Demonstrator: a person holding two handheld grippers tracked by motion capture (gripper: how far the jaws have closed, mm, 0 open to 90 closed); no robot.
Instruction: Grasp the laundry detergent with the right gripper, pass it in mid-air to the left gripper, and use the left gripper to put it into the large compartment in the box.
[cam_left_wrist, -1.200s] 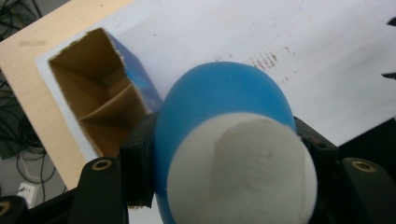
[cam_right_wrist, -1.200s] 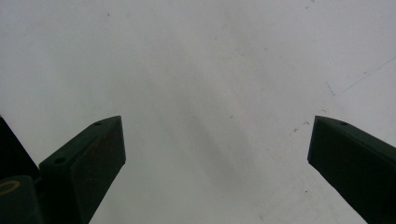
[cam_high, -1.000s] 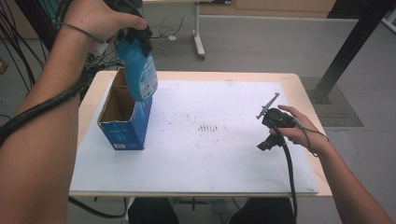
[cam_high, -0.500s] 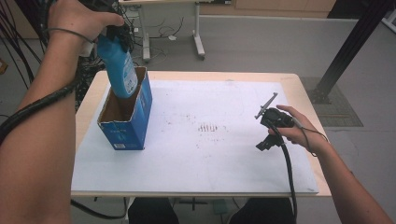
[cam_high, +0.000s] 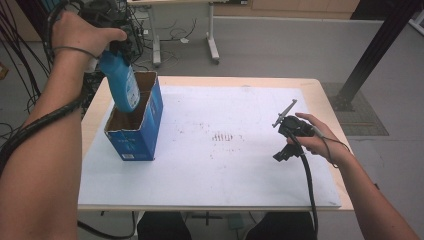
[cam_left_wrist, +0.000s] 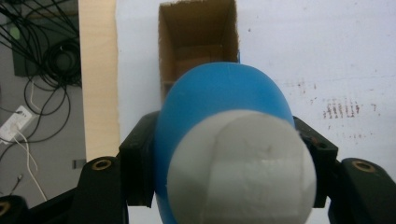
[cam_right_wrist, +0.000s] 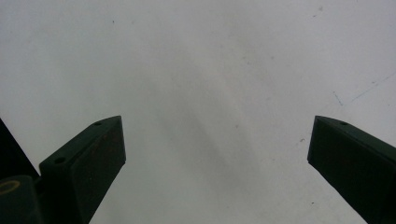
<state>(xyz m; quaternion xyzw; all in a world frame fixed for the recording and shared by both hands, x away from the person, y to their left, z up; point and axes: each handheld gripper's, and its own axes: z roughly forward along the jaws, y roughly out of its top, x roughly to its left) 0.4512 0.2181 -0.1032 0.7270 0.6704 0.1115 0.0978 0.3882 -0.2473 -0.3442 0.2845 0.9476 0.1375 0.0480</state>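
Now the left gripper, clamped on the bottle, has dipped its base into the box; packing looks under way. Right gripper gapes idle.

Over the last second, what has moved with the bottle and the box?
The left tongs, shut on the blue bottle, carried it from the box's right wall leftward and down, so its lower end now dips into the open box. The box stayed put. The right tongs stayed open, resting on the white sheet.
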